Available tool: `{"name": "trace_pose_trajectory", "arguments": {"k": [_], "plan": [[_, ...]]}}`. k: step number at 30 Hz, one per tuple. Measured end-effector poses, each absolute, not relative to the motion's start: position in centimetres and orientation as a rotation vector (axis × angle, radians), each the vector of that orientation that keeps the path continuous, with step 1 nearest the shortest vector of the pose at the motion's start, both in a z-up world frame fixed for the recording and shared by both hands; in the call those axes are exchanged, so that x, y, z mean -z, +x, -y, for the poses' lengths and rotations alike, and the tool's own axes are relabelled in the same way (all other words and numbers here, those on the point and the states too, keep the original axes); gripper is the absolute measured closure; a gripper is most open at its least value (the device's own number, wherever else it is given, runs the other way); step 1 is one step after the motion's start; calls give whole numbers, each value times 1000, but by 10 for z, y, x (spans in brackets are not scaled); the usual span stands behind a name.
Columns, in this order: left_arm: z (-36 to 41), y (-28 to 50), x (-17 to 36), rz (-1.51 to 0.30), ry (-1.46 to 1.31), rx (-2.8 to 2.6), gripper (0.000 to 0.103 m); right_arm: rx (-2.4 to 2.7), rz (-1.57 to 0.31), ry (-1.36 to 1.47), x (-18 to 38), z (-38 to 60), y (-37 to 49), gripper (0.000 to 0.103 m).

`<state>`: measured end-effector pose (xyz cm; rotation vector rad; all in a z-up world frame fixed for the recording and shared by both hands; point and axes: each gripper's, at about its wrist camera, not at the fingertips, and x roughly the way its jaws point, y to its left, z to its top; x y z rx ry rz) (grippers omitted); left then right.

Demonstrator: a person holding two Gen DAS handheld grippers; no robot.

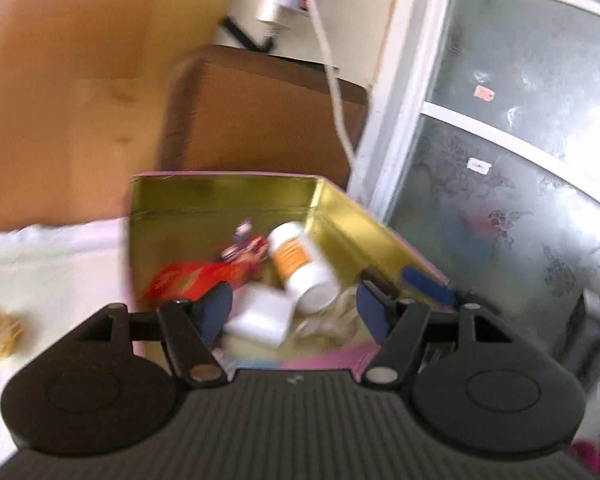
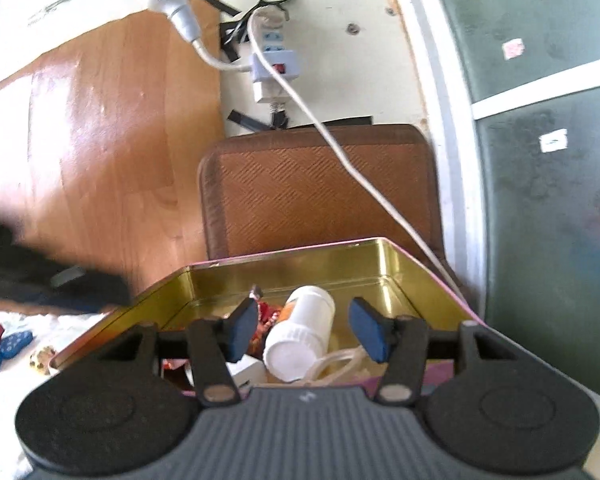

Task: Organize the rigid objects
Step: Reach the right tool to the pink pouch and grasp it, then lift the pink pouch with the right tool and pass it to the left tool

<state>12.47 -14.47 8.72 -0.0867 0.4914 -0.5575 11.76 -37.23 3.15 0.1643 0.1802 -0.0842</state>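
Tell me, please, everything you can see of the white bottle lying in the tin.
The white bottle is a small cylinder, plastic by its look, with an orange label around its middle and a ribbed white cap. It lies on its side inside the gold-lined tin, closed, cap end toward the cameras. A red packet lies beside it, a white block near its cap, and clear tubing curls by that end. Neither claw touches it.

Brown woven chair back center frame, wood-grain panel left, cream wall with power strip upper center, frosted patterned window right, daylight.
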Motion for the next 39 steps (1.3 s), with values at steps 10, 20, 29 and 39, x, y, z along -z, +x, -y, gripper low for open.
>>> {"name": "trace_pose_trajectory", "arguments": {"k": [10, 20, 29, 39], "plan": [[-22, 76, -31, -560, -157, 242, 33, -37, -190, 252, -44, 330, 83, 50], [-149, 63, -17, -486, -261, -151, 34, -474, -332, 49, -62, 161, 126, 60], [-171, 54, -20, -372, -365, -143, 33, -638, -410, -306, -31, -4, 162, 69], [-178, 50, -17, -365, -398, -131, 34, -574, -406, -359, -18, -33, 175, 96]]}}
